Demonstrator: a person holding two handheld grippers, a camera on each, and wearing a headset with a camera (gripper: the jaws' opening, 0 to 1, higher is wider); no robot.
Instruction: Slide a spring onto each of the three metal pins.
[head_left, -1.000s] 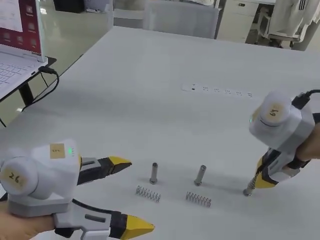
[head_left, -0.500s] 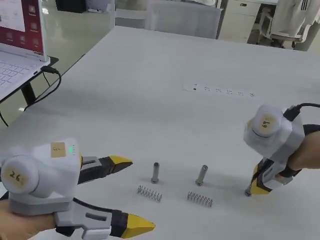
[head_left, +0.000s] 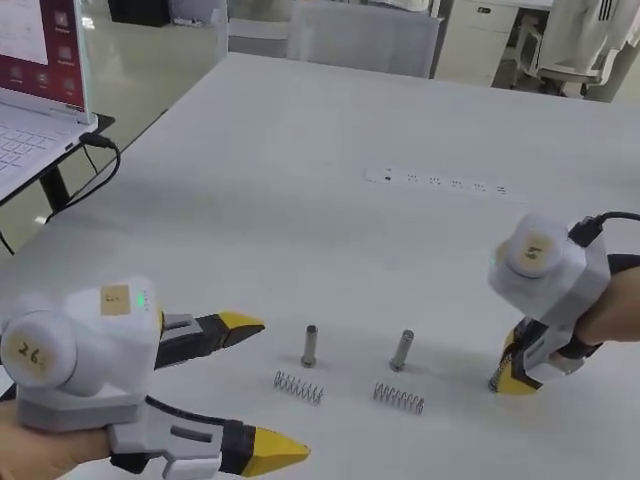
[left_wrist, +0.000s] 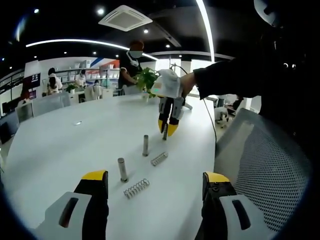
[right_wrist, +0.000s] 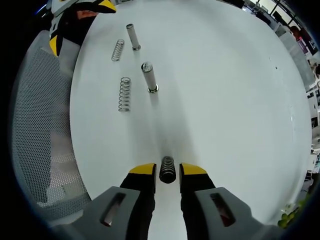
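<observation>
One of three looks about done: at lower right the right gripper (head_left: 515, 378) has its jaws drawn in on a spring (right_wrist: 167, 169), apparently pinching it, and it seems threaded on the third pin, mostly hidden. Two left: left pin (head_left: 309, 345) and middle pin (head_left: 402, 350) stand bare at lower centre, left spring (head_left: 298, 386) and middle spring (head_left: 398, 398) lying just in front. Left gripper (head_left: 262, 388) at lower left is spread wide and empty; power strip (head_left: 440, 183) and laptop (head_left: 35, 90) sit well apart, nothing blocking.

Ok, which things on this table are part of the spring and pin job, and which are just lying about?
Job, as the head view shows them: left bare pin, right bare pin, left loose spring, right loose spring, third pin with a spring on it, between the right gripper's jaws.
Lying about: laptop, cable, power strip.
</observation>
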